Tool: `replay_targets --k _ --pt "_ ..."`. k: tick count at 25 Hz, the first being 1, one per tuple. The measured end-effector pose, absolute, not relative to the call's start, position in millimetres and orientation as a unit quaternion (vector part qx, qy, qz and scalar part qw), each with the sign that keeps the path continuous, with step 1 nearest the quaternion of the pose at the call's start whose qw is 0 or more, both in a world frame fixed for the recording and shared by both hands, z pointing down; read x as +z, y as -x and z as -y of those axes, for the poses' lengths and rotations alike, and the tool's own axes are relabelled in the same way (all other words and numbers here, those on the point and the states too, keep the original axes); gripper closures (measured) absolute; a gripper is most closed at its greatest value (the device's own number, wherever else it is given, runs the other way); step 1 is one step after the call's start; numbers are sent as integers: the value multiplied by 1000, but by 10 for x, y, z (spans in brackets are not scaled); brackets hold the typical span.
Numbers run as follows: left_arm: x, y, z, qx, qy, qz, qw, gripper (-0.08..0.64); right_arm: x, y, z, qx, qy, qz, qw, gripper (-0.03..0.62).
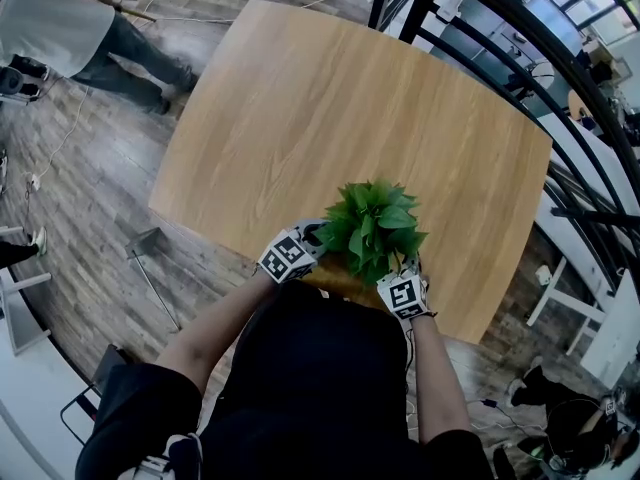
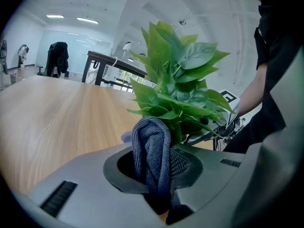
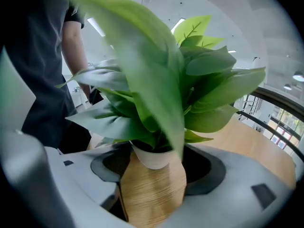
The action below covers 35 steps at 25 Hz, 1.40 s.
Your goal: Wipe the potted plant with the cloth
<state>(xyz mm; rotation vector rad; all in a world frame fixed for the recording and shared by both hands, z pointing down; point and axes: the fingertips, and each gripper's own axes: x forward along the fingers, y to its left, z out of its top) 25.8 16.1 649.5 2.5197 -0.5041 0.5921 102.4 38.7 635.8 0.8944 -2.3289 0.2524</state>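
On wooden table (image 1: 330, 98), white pot (image 3: 152, 158), leafy green plant (image 1: 372, 226) inside

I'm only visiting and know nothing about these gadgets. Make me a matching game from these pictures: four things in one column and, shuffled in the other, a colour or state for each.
Things:
1. cloth
2. pot
3. table
4. right tool

Colours or states:
A. white, under green leaves
B. jaws apart
C. pale wood
D. grey, pinched in the left tool

Pairs: 1-D, 2-A, 3-C, 4-B
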Motion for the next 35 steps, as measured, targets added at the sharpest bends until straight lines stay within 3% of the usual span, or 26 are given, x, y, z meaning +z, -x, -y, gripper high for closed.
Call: replay_targets --k 7,22,28,35 --pt "6462 -331 -474 204 -932 136 268 472 6378 -1015 -379 96 -331 885 313 279" --pt "6531 -120 -230 196 -920 200 274 471 6439 -1104 -482 124 -379 868 296 279" --pt "6527 -187 -202 217 -927 184 246 471 6476 -947 -333 52 -300 883 358 279" --pt "6478 -259 -353 223 -933 160 232 472 6492 -995 -373 69 -303 880 359 281"
